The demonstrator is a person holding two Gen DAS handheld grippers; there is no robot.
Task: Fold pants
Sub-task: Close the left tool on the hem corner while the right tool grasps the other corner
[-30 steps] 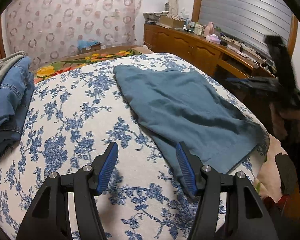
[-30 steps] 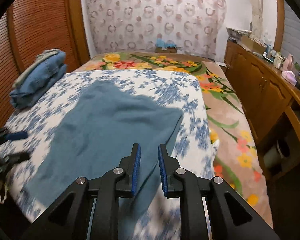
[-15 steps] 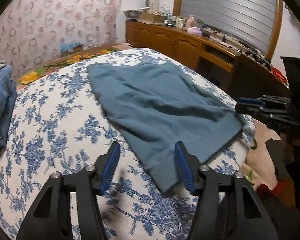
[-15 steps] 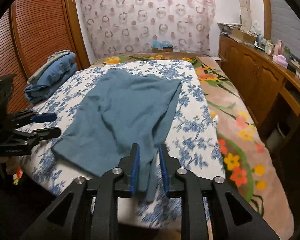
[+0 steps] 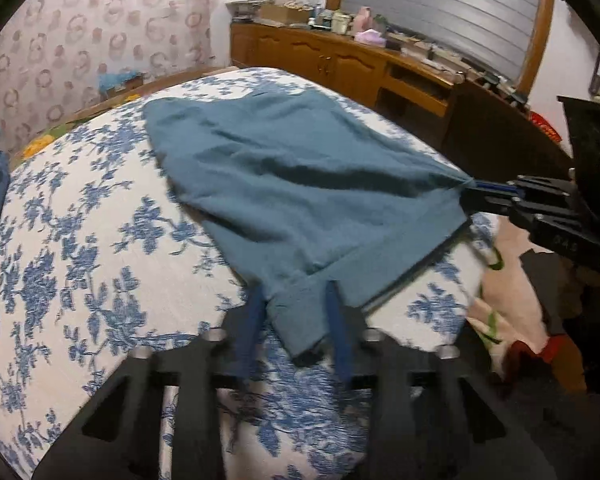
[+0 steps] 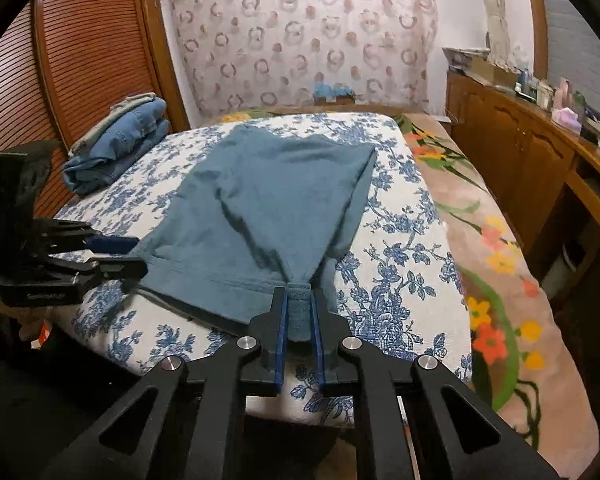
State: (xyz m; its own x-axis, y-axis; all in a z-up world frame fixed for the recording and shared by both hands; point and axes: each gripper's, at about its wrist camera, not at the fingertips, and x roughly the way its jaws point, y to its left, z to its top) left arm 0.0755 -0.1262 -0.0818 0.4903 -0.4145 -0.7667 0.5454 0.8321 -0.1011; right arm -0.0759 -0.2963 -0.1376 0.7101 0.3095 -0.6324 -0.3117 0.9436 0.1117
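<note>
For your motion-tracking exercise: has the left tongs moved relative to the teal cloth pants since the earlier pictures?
Yes. The left tongs moved toward the teal cloth pants on the blue-flowered bedcover; its fingers now straddle the near corner, once ahead to the right.

We observe the left claw straddling the teal pants' near corner; the right claw pinches the far corner.

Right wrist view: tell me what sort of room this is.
Most likely a home bedroom: a bed under a floral cover, folded jeans stacked on it, and a wooden sideboard cluttered with household items.
</note>
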